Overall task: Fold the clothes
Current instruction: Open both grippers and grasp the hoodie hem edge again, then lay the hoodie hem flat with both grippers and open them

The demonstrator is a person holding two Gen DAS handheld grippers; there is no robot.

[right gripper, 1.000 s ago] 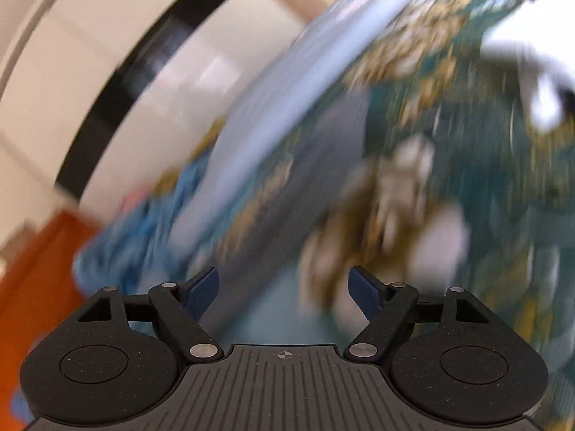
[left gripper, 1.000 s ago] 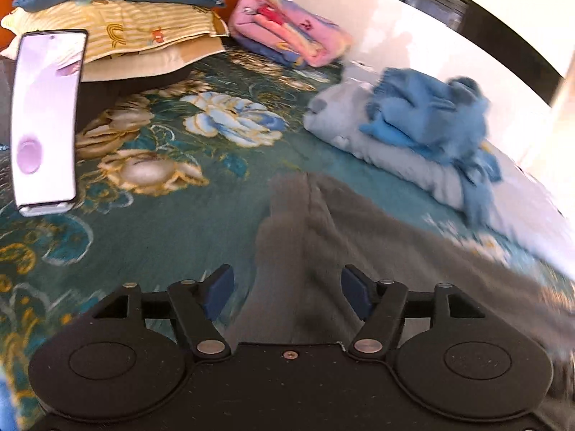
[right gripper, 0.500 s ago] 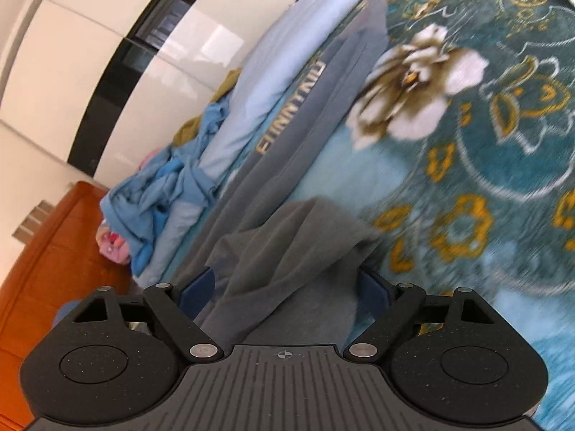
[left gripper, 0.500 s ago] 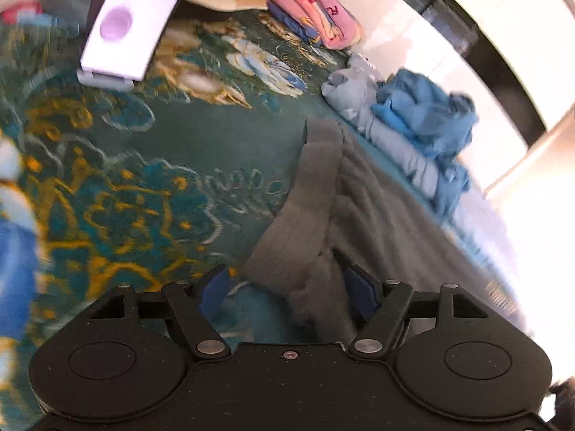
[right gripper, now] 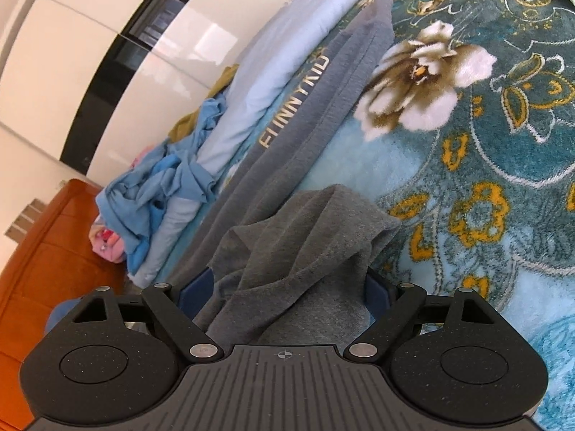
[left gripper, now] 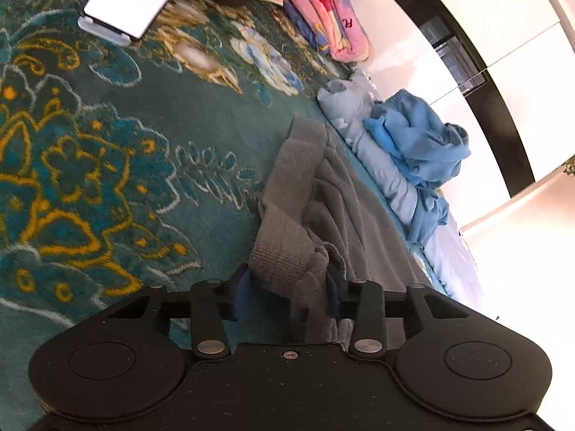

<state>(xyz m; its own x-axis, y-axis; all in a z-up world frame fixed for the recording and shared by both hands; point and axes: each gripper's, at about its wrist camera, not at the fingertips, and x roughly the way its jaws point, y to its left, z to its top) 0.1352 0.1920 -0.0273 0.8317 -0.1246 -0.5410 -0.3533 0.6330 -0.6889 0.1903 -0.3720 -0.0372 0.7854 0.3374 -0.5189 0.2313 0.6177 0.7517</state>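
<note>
Grey trousers [left gripper: 323, 194] stretched along floral blanket [left gripper: 107, 179], running toward 12 o'clock beside blue clothes [left gripper: 420, 143]. Left gripper [left gripper: 285, 296] just closing, jaws pinching ribbed waistband. Right gripper [right gripper: 287, 287] wide open, hem bunched between jaws, not clamped. Best to clamp right fully through both layers, then lift both ends level. Pad contact hidden under cloth; lettering on leg hard to read.
</note>
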